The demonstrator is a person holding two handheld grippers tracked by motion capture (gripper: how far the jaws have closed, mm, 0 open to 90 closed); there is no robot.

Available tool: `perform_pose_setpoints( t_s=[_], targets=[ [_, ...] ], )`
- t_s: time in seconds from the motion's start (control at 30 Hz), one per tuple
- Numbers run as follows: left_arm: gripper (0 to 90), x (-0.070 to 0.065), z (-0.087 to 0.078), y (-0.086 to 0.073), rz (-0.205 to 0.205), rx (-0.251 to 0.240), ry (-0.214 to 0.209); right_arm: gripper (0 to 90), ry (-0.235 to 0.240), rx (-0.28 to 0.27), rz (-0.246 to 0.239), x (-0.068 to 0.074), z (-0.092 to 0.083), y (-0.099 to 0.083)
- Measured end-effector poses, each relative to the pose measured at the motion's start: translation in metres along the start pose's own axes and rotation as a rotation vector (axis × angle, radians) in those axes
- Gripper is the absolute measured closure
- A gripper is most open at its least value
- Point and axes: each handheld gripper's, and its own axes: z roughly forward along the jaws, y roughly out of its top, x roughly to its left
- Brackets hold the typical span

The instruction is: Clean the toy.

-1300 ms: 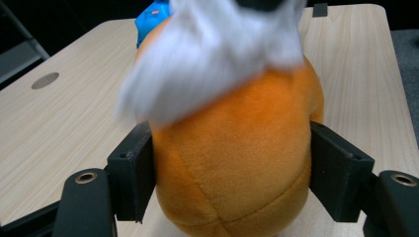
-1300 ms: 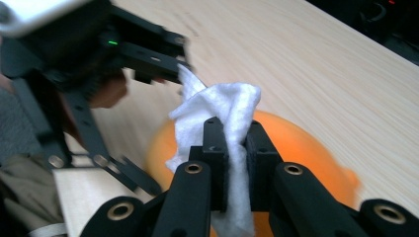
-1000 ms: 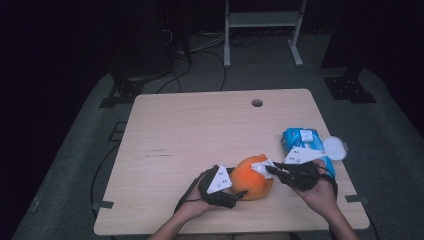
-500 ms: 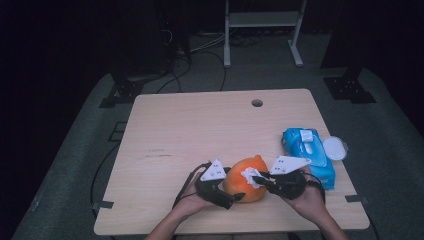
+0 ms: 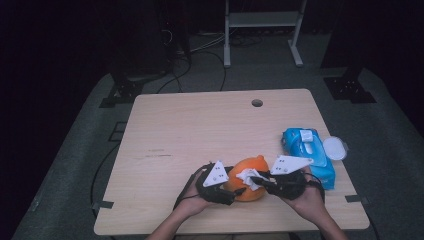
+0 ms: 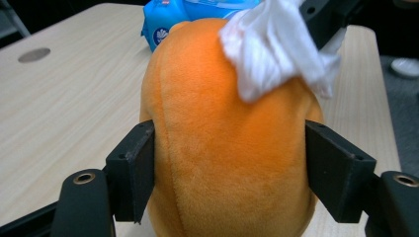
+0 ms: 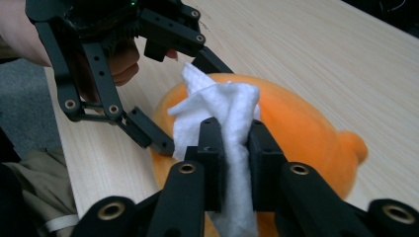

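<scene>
Near the front edge of the wooden table (image 5: 200,125), the orange plush toy (image 5: 248,176) sat between the person's two hands. The left gripper (image 5: 235,192) had it by the sides: in the left gripper view its two black jaws pressed into the orange plush toy (image 6: 227,148) from either flank, the fur bulging slightly between them. Those jaws had just been closing, and now they were clamped on the toy.

The right gripper (image 5: 254,176) came in from the other side, holding a crumpled white wipe (image 5: 248,179) against the top of the plush. In the right gripper view the white wipe (image 7: 222,118) ran up between the two pads, pinched there (a long strip of it hung down below them), with its bunched end lying on the orange plush toy (image 7: 296,133). These jaws had just been opening a little, yet the pads still squeezed the cloth. The left gripper (image 7: 183,98) showed beyond, its fingers straddling the toy, the toy's small stub end pointing off to the right.

From the left gripper view the white wipe (image 6: 276,54) draped over the upper right of the plush, touching it.

To the right, near the table edge, lay a blue pack of wipes (image 5: 307,152), with its round white lid (image 5: 335,148) just beside it. A small round hole (image 5: 257,103) sat in the tabletop far back.
</scene>
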Motion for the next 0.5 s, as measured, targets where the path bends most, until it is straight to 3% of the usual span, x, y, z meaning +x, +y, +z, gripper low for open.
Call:
perform_pose_setpoints(
  t_s=[0.13,0.23,0.27,0.3,0.33,0.43,0.5],
  targets=[
    [27.8,-0.004,0.0,0.001,0.032,0.005,0.013,68.7,0.003,-0.005,-0.039,0.006,0.001,0.002],
    [28.3,-0.014,0.001,0.005,0.113,0.014,0.024,65.8,0.006,-0.012,-0.064,0.011,0.002,0.004],
    [28.5,-0.02,0.003,0.007,0.16,0.025,0.029,63.1,0.002,-0.019,-0.086,0.015,0.004,0.005],
    [28.5,-0.02,0.003,0.007,0.16,0.025,0.029,63.1,0.002,-0.019,-0.086,0.015,0.004,0.005],
    [28.5,-0.022,0.004,0.007,0.18,0.038,0.033,62.6,-0.014,-0.015,-0.116,0.02,0.009,0.004],
    [28.5,-0.021,0.003,0.006,0.177,0.042,0.032,64.2,-0.035,-0.007,-0.141,0.024,0.013,0.003],
    [28.5,-0.021,0.004,0.005,0.179,0.046,0.033,71.2,-0.06,0.001,-0.15,0.025,0.016,0.002]
  ],
)
